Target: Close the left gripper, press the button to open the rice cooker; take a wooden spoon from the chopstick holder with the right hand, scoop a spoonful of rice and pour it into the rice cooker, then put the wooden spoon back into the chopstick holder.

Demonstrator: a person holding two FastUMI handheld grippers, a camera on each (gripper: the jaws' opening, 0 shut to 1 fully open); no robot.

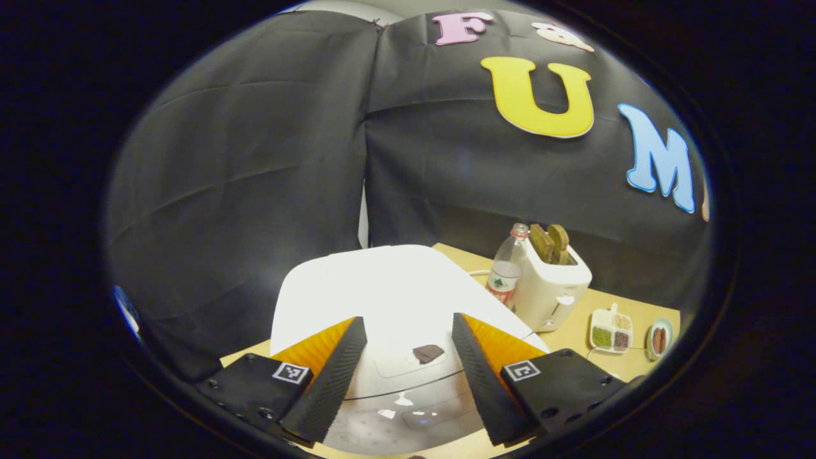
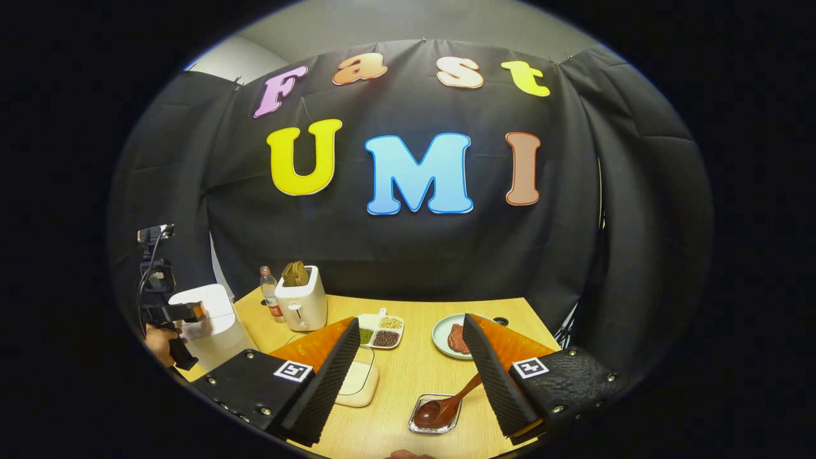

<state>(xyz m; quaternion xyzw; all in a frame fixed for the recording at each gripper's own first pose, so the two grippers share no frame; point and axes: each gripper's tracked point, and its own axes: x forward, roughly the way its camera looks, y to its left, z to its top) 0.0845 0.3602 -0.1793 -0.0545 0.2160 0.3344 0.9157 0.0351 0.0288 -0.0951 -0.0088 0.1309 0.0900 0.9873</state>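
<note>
Left gripper (image 1: pixel 408 357) poised over the closed rice cooker (image 1: pixel 382 299), fingers spread; I must clench them before pressing. The button (image 1: pixel 428 352) sits between the fingers, dead ahead at 12 o'clock (lid still down). Right gripper (image 2: pixel 408 363) likewise spread, holding nothing. Wooden spoon (image 2: pixel 446 405) lies in a small tray (image 2: pixel 428 428) at 1 o'clock, handle slanting toward its right finger.

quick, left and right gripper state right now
left gripper: open, holding nothing, poised over the rice cooker.
right gripper: open, holding nothing, above the wooden spoon.
</note>
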